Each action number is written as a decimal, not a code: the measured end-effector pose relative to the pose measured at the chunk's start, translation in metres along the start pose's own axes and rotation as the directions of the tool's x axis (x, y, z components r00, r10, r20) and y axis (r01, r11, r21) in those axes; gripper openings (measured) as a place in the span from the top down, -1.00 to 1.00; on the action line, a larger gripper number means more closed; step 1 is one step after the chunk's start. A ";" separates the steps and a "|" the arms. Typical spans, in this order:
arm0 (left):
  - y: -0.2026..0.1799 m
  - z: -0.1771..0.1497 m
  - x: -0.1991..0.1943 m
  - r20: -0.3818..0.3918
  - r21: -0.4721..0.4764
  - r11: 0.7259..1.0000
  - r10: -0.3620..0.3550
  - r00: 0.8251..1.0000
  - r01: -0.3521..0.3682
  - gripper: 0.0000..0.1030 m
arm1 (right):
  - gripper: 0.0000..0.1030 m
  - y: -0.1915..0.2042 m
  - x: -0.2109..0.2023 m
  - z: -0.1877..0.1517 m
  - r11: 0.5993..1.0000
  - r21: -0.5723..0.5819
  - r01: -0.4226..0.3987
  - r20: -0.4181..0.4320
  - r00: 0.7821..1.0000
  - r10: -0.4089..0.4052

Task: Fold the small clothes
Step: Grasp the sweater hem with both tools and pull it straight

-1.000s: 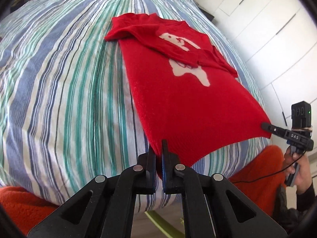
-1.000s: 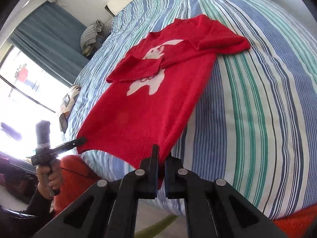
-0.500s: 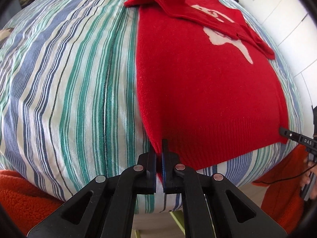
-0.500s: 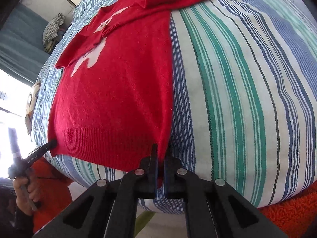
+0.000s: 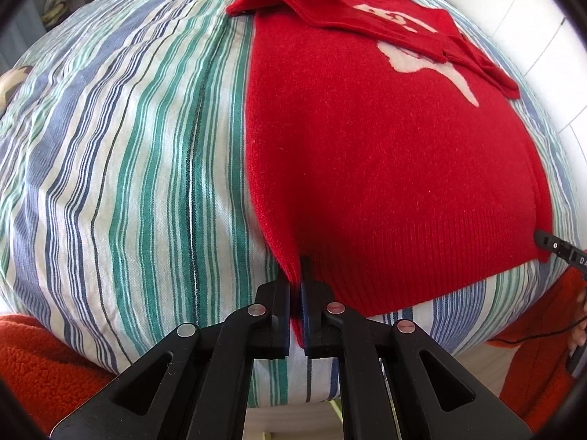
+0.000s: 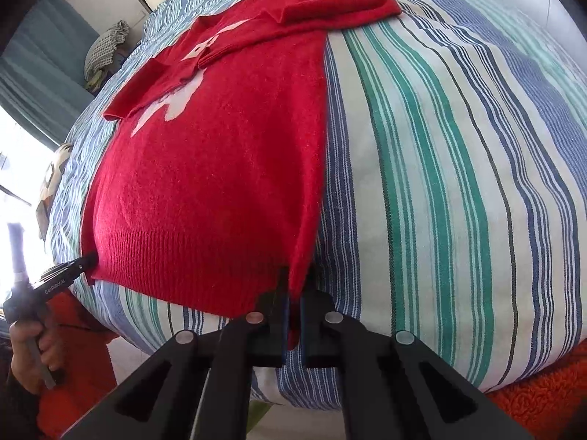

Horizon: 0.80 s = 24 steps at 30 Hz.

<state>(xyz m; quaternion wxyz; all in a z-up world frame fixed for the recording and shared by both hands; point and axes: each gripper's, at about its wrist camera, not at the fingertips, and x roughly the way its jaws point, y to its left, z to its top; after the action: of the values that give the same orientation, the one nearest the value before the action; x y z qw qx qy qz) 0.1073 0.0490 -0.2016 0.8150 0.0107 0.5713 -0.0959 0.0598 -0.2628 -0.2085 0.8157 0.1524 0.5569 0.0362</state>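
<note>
Okay, your left claw (image 5: 298, 286) is clamped narrow on the near left hem corner of the red sweater (image 5: 385, 154), with red knit pinched between the two black fingers (image 5: 280, 293) and a bit hanging below them. Your right claw (image 6: 293, 293) is clamped the same way on the near right hem corner of that sweater (image 6: 220, 168). The sweater lies flat on the striped bedspread (image 5: 128, 154), body stretching away from both claws toward the far side, ribbed hem nearest you at the bed's near edge. Both sleeves are folded across the chest at the far end, partly covering the white design (image 5: 414, 55). In the left wrist view the right claw's tip shows at the far right, touching the other hem corner. In the right wrist view the left claw shows at the far left, gripped by your hand (image 6: 27, 352). Orange fleece (image 5: 40, 363) shows below the bed edge in both views. White cupboard doors (image 5: 550, 36) stand at right, a blue curtain (image 6: 36, 66) at left.
</note>
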 end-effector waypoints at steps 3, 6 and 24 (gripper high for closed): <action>0.001 -0.001 0.000 0.002 -0.010 1.000 -0.005 1.000 0.005 0.86 | 0.97 -0.002 -0.001 0.000 1.000 0.005 -0.007 0.006 1.000 0.007; 0.003 -0.003 -0.001 0.006 -0.005 1.000 -0.001 1.000 0.001 0.86 | 0.97 -0.003 -0.002 -0.001 1.000 0.013 -0.017 0.007 1.000 0.017; 0.003 -0.023 -0.018 -0.028 0.034 0.993 0.113 0.993 -0.112 0.15 | 0.51 0.000 -0.022 -0.013 0.998 -0.009 0.069 0.003 0.998 -0.069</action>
<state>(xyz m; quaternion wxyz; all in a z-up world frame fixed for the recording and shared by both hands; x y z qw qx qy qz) 0.0809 0.0569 -0.1933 0.8101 0.0577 0.5804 -0.0589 0.0397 -0.2646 -0.1934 0.8178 0.1293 0.5607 0.0103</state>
